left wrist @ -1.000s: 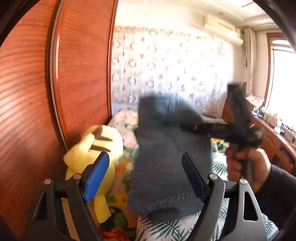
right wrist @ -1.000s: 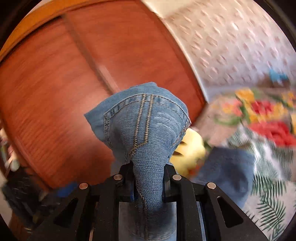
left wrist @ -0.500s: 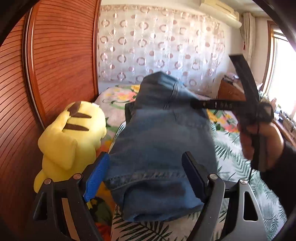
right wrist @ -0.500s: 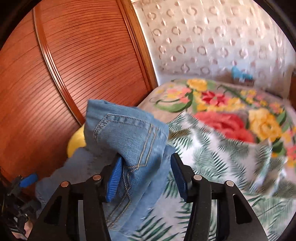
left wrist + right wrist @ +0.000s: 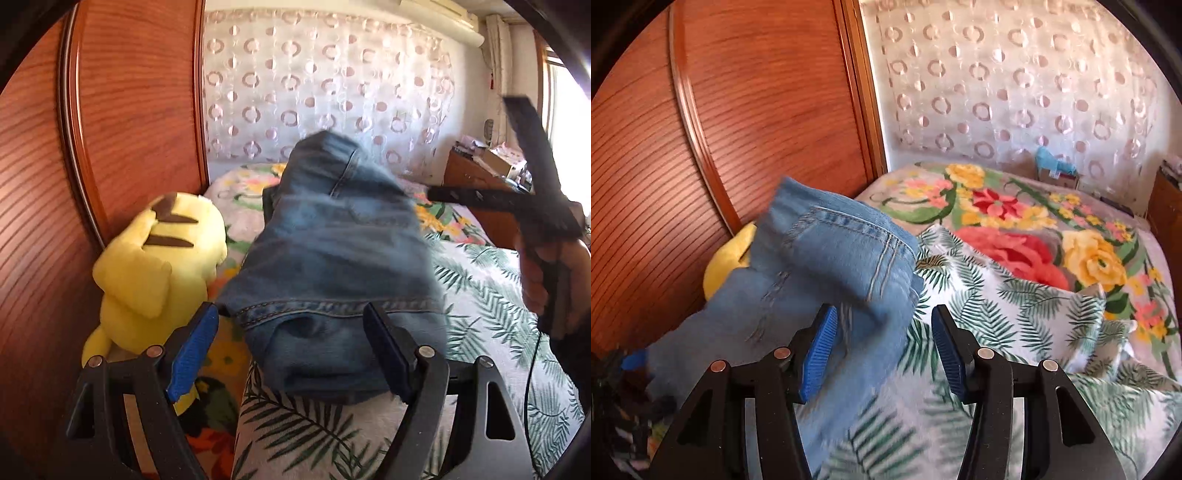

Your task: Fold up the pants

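Folded jeans on the bed (perhaps settling), both grippers apart

blur — jeans smeared | hidden — yellow plush mostly behind denim | cut off — bedspread

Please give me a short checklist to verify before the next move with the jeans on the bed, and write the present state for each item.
1. Right gripper has let go of the jeans: ok. Its jaws have just been opening; denim lies between them but the pads do not press it.
2. Left gripper is open and empty: ok; the hem lies just beyond its fingertips.
3. Jeans rest flat on the leaf-print blanket: not ok, the far end bulges up.
4. Fold edges line up: cannot tell, the picture is blurred.
5. Yellow plush toy is clear of the jeans: cannot tell; it sits close beside them.
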A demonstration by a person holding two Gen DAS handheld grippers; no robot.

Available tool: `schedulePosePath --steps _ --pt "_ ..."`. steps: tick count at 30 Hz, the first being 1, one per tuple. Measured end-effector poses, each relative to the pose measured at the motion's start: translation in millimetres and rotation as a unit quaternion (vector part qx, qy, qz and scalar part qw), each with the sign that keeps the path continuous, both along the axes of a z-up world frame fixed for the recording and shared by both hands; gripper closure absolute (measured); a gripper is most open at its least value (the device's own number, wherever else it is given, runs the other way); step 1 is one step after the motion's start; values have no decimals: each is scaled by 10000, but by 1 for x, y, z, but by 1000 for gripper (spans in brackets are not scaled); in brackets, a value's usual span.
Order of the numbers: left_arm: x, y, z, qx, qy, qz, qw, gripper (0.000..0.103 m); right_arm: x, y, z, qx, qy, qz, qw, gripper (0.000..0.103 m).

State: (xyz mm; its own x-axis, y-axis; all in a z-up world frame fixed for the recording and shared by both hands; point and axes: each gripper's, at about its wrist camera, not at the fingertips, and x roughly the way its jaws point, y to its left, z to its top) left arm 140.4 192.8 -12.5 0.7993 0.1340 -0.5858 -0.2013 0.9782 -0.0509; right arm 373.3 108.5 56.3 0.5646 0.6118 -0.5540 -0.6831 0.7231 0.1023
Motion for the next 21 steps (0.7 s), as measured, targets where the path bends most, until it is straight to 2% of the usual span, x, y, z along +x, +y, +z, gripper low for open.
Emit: schedulePosePath --steps 11,19,21 --pt "-34 -52 33 126 -443 -386 9982 22 -136 -122 17 257 -317 -281 9988 47" --pt "-43 -96 41 12 -572 -872 9946 22 -220 -187 27 230 -577 -773 9951 47" --pt "-46 -106 42 -16 -591 -981 9934 18 -237 -201 26 256 -628 -880 9938 47"
